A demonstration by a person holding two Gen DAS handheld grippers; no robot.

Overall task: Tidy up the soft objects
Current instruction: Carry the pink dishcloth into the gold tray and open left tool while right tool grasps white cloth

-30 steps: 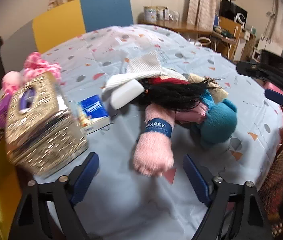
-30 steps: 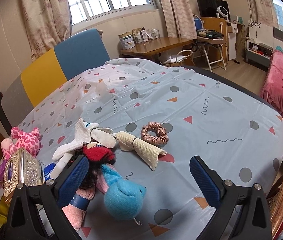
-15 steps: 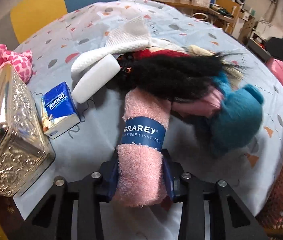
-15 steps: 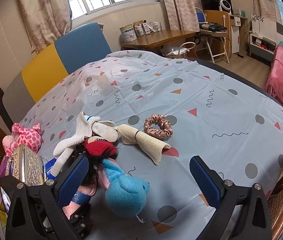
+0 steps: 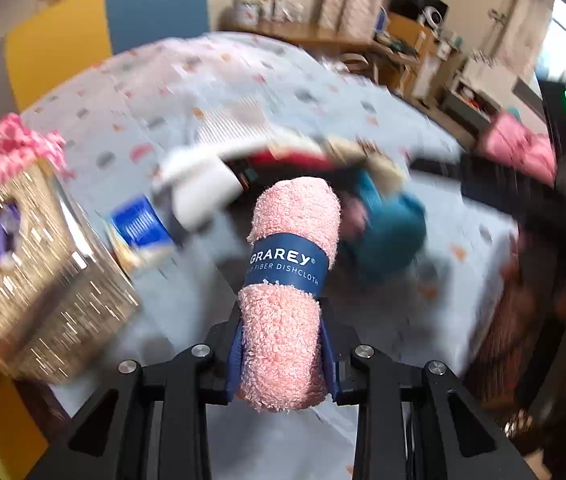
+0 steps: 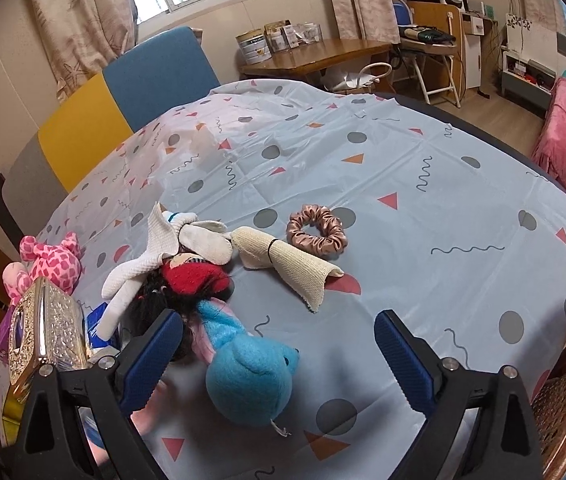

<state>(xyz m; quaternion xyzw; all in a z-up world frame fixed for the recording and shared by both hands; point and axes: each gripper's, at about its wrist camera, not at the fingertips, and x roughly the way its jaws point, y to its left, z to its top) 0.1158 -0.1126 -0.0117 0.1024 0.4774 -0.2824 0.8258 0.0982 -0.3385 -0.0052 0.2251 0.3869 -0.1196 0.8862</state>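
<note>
Left wrist view. The left gripper [image 5: 283,354] has its blue pads pressed into the lower end of a rolled pink dishcloth [image 5: 291,280], its jaws closing a little further on the soft pile. The roll juts forward, off the table [image 5: 171,80], probably gripped low so that its navy paper band [image 5: 287,266] is not crushed. Blurred behind it lie the blue plush toy [image 5: 387,232], a blue tissue pack [image 5: 139,224] and an embossed gold tissue box [image 5: 43,280] at the table's left edge.

Right wrist view. The right gripper [image 6: 279,360] hangs with jaws spread and nothing between them, over the near edge beside the blue plush toy [image 6: 251,380]. Farther in lie a red-hatted, dark-haired doll [image 6: 187,280], a beige rolled cloth [image 6: 287,264] and a pink satin scrunchie [image 6: 317,232], apparently still unsorted.
</note>
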